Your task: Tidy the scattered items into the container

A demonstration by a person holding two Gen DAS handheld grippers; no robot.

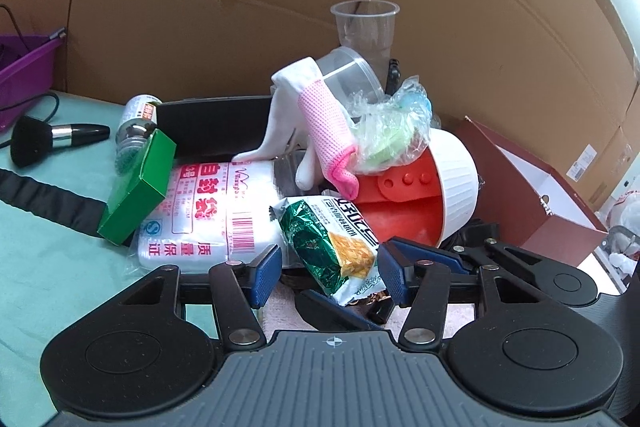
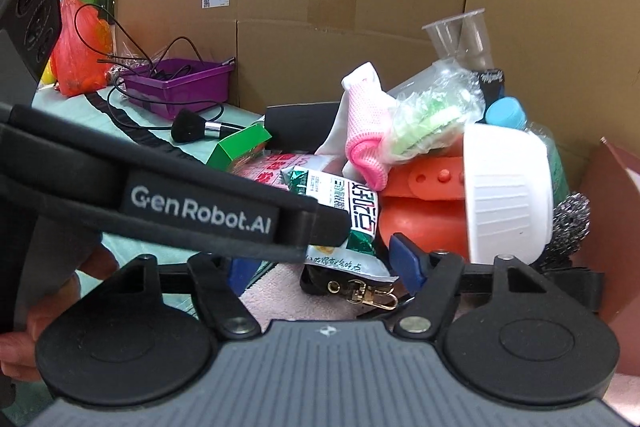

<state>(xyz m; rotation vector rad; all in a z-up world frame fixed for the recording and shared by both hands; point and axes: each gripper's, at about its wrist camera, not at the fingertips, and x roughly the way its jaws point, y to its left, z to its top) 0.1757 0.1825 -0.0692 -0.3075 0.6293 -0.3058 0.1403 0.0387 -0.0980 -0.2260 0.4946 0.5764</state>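
A green and white snack packet (image 1: pixel 332 239) lies at the front of a heap of items. My left gripper (image 1: pixel 328 273) is open, its blue pads on either side of the packet without pinching it. In the right wrist view the same packet (image 2: pixel 352 211) lies ahead of my right gripper (image 2: pixel 326 267), which is open; the left gripper's black body (image 2: pixel 200 207) crosses in front and hides its left fingertip. The heap holds a green box (image 1: pixel 138 191), a bag pack with red print (image 1: pixel 200 219), a white and pink glove (image 1: pixel 320 131), and a red and white bowl (image 1: pixel 440 187).
A purple bin (image 2: pixel 180 87) with cables stands at the back left, a black brush (image 1: pixel 52 137) near it. A maroon box (image 1: pixel 540 195) stands on the right. Clear cups (image 1: pixel 366 27) top the heap. Cardboard walls (image 1: pixel 240 7) close the back. A steel scourer (image 2: pixel 570 223) lies right of the bowl.
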